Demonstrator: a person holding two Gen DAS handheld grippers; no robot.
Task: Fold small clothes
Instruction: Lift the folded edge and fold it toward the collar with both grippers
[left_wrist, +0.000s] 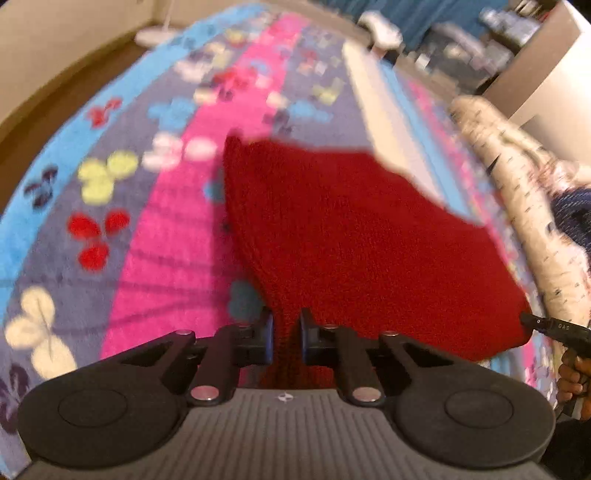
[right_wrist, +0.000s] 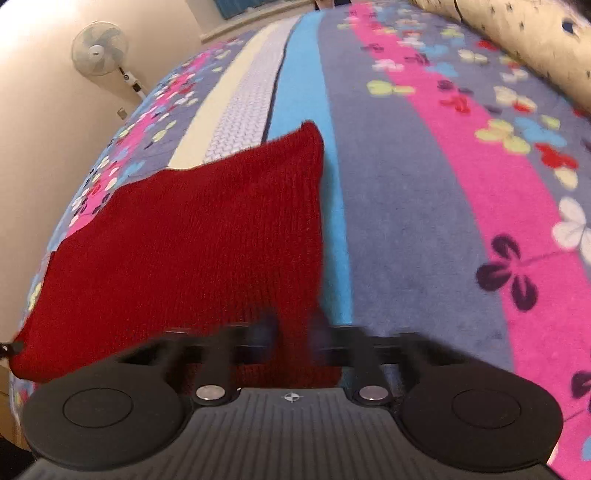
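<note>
One red knit (left_wrist: 354, 236) is stretched over the blanket (left_wrist: 155, 229) between two grippers — left gripper (left_wrist: 286, 334) and right gripper (right_wrist: 291, 332), each nearly closed, pinching a near corner.

We see a deep red knit garment (left_wrist: 354, 236) on a blanket (left_wrist: 147, 229) striped pink, sky blue, grey-purple and cream, dotted with red, yellow, white and dark purple butterflies; cream pillow (left_wrist: 517, 206), dark flecks.

Right gripper's fingers (right_wrist: 267, 326) blurred against red knit (right_wrist: 184, 240).
</note>
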